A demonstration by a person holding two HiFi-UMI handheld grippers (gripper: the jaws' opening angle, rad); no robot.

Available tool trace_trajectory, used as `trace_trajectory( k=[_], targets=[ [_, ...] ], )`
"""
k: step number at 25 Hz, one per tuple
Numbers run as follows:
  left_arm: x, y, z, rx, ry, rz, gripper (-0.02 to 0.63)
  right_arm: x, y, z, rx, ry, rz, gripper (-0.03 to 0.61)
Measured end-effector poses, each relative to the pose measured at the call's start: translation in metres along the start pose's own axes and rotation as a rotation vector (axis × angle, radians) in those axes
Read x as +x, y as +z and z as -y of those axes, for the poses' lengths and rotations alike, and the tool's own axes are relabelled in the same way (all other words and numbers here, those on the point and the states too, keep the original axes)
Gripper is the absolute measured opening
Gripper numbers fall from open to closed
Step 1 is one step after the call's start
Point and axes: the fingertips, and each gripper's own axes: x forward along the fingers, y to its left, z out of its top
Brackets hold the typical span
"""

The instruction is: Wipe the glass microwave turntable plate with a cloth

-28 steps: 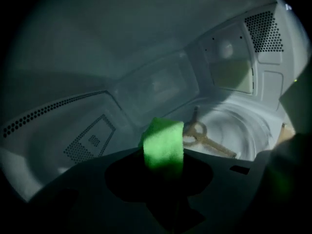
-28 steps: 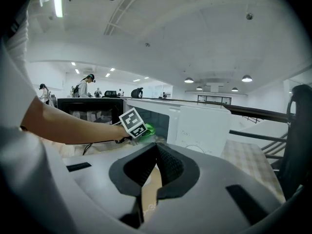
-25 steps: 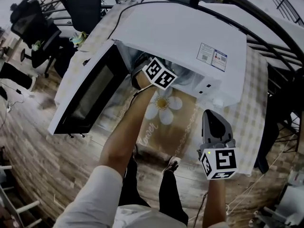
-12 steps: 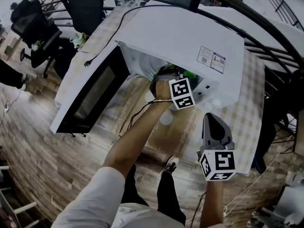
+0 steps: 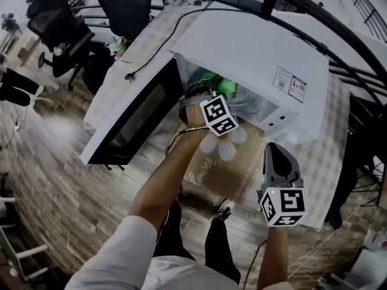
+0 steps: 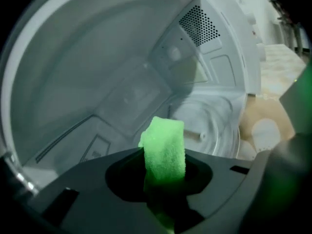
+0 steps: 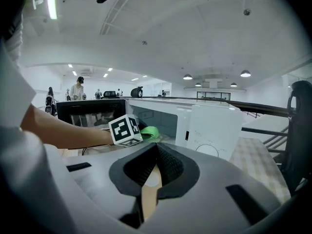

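Nearest me, my right gripper (image 5: 273, 150) hangs at the near edge of the table, its jaws pressed together with nothing between them. Further in, my left gripper (image 5: 208, 88) reaches into the mouth of the white microwave (image 5: 254, 47), jaws clenched on a folded green cloth (image 6: 165, 147) that sticks up from between them.

Inside the cavity the glass turntable plate (image 6: 214, 126) lies flat on the oven floor, just beyond and to the right of the cloth; I cannot tell whether the two touch. A perforated vent (image 6: 201, 26) sits on the far wall.

The oven door (image 5: 136, 116) hangs wide open to the left. The microwave stands on a checked tablecloth (image 5: 329, 150), and a brown mat with a white flower (image 5: 224, 168) lies in front of it. A power cord (image 5: 151, 47) runs off the far left corner. Beyond, black office chairs (image 5: 121, 5) stand on a wood-plank floor (image 5: 48, 180).
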Motion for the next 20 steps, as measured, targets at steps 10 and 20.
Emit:
trace_trajectory(
  k=[10, 20],
  targets=[
    [-0.015, -0.014, 0.004, -0.148, -0.035, -0.046, 0.133, -0.01, 0.018, 0.015, -0.014, -0.022, 0.017, 0.015],
    [-0.027, 0.095, 0.089, -0.027, -0.192, 0.155, 0.132, -0.044, 0.004, 0.055, -0.018, -0.1, -0.019, 0.015]
  ],
)
